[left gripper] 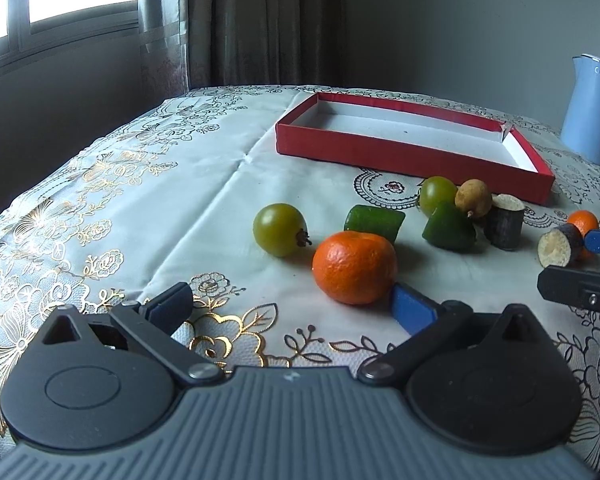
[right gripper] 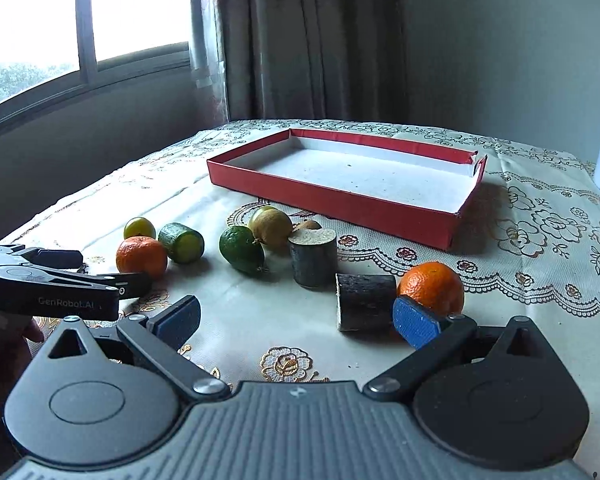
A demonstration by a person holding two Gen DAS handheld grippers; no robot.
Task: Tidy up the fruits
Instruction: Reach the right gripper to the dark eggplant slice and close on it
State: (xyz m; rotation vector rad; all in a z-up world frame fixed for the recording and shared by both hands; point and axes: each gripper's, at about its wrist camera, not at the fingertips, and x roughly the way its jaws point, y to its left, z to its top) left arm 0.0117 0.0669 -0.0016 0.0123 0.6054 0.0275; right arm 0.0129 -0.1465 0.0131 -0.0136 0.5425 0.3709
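**Both tools spread wide among the fruit**

Closest to my left tool (left gripper: pixel 292 306) sits a round orange mandarin (left gripper: pixel 354 267), just ahead of the right-hand blue pad (left gripper: pixel 414 307) and about touching it; the other pad is far off to the side, so this tool stands wide open and grips nothing. Beyond the mandarin lie a round green tomato with a dry stalk (left gripper: pixel 280 229), a short green cucumber-like cylinder on its side (left gripper: pixel 374 220) and a green wedge-shaped fruit piece (left gripper: pixel 448 226). Behind those, close together, are a second green tomato (left gripper: pixel 436 194), a small tan round fruit (left gripper: pixel 473 197) and an upright dark-barked stub with a pale cut top (left gripper: pixel 505 222).

My right tool (right gripper: pixel 296 316) is also opened wide and holds nothing. Between its pads lies a dark-barked stub on its side (right gripper: pixel 366 300), nearer the right pad, and a second orange mandarin (right gripper: pixel 432 286) rests just behind that pad.

Farther back on the counter (left gripper: pixel 140 208), which is covered by a pale cloth with gold flower embroidery, stands a shallow red cardboard tray with a white inside (left gripper: pixel 400 148); no fruit is in it. A light blue jug (left gripper: pixel 592 108) stands at the far right, well apart from the fruit.
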